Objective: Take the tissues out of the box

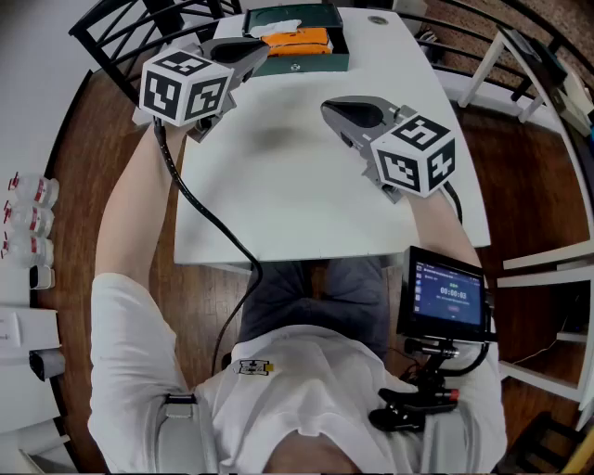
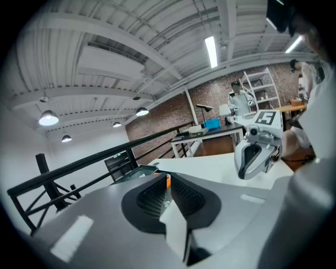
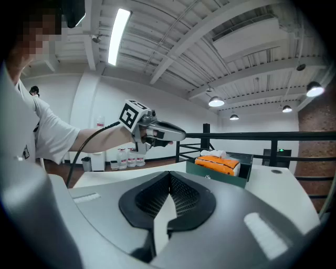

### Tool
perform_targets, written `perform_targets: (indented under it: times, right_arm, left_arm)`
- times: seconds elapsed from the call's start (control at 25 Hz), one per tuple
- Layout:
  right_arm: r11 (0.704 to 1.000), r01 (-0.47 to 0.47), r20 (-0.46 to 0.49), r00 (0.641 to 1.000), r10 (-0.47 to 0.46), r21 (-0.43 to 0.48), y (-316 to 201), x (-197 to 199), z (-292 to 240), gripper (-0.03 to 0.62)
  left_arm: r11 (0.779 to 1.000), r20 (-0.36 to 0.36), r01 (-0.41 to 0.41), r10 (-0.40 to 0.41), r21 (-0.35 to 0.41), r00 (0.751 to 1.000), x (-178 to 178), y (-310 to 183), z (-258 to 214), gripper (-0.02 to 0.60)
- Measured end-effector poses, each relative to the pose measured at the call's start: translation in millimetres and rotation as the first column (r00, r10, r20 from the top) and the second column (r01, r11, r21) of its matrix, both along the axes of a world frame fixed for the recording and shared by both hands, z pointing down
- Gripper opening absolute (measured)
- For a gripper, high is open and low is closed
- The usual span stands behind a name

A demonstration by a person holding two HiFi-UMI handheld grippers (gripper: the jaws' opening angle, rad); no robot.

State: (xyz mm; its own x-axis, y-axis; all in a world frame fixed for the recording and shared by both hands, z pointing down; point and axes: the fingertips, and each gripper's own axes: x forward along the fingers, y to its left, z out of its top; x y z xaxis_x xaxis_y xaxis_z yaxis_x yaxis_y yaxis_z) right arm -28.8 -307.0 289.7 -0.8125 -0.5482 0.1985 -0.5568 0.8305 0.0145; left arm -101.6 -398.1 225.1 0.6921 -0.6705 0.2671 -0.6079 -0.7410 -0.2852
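Observation:
A dark green box (image 1: pixel 299 63) stands at the far end of the white table (image 1: pixel 278 204). In it lies an orange tissue pack (image 1: pixel 299 40) with a white tissue (image 1: pixel 278 28) poking out of its top. My left gripper (image 1: pixel 260 46) hovers just left of the box, jaws shut and empty. My right gripper (image 1: pixel 332 109) is held over the table's middle, short of the box, also shut and empty. The right gripper view shows the box (image 3: pixel 219 174), the orange pack (image 3: pixel 218 164) and the left gripper (image 3: pixel 176 134) ahead. Only a sliver of orange shows past the shut left gripper (image 2: pixel 167 185).
A black railing (image 1: pixel 121 28) runs behind the table. A small monitor (image 1: pixel 452 292) hangs at the person's right hip. Bottles (image 1: pixel 28 209) stand on a shelf at the left. White frames (image 1: pixel 548 83) stand to the right. A small round cap (image 1: pixel 377 19) lies on the far table corner.

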Motion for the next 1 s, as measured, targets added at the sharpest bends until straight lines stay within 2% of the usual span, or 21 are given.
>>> perform_targets:
  times: [0.12,0.2,0.28,0.32,0.4,0.48,0.56,0.64,0.76,0.84,0.96,1.0]
  right_arm:
    - [1.000,-0.001,-0.041,0.999,0.001,-0.006,-12,1,-7,0.000]
    - [1.000,-0.003,-0.058,0.998,0.002,-0.018,-27,1,-7,0.002]
    - [0.999,-0.011,-0.060,0.998,0.009,-0.034,-45,1,-4,0.002]
    - [0.999,-0.016,-0.059,0.998,0.013,-0.042,-53,1,-1,0.002]
    - [0.998,-0.019,-0.064,0.998,0.015,-0.053,-65,0,7,0.003]
    - [0.998,-0.013,-0.075,0.997,0.009,-0.059,-71,-1,13,0.003]
    - [0.998,-0.013,-0.080,0.997,0.007,-0.063,-72,-2,16,0.002]
    - [0.997,-0.015,-0.080,0.997,0.009,-0.072,-72,-1,20,0.002]
    - [0.996,-0.002,-0.076,0.997,-0.005,-0.091,-70,0,26,0.002]
    - [0.995,0.006,-0.076,0.997,-0.013,-0.099,-70,4,29,0.002]
    - [0.995,0.010,-0.090,0.996,-0.019,-0.102,-69,7,34,0.002]
    - [0.995,0.009,-0.092,0.996,-0.019,-0.102,-69,6,35,0.002]
  left_arm:
    - [1.000,0.119,-0.023,0.025,-0.022,0.993,11,-27,1,0.079]
    - [0.996,0.192,-0.054,0.065,-0.065,0.979,17,-48,10,0.154]
    - [0.990,0.276,-0.098,0.122,-0.099,0.953,21,-72,20,0.255]
    - [0.986,0.326,-0.122,0.154,-0.116,0.933,23,-84,27,0.300]
    - [0.974,0.431,-0.161,0.214,-0.157,0.876,22,-104,45,0.372]
    - [0.963,0.529,-0.177,0.261,-0.206,0.807,18,-117,64,0.420]
    - [0.955,0.599,-0.178,0.289,-0.239,0.747,17,-129,78,0.428]
    - [0.944,0.630,-0.180,0.319,-0.276,0.708,20,-140,90,0.428]
    - [0.910,0.619,-0.185,0.390,-0.370,0.681,23,-143,106,0.426]
    - [0.888,0.600,-0.190,0.428,-0.418,0.676,27,-141,111,0.416]
    - [0.858,0.563,-0.199,0.469,-0.474,0.680,31,-135,116,0.344]
    - [0.851,0.552,-0.202,0.476,-0.485,0.685,31,-133,117,0.337]
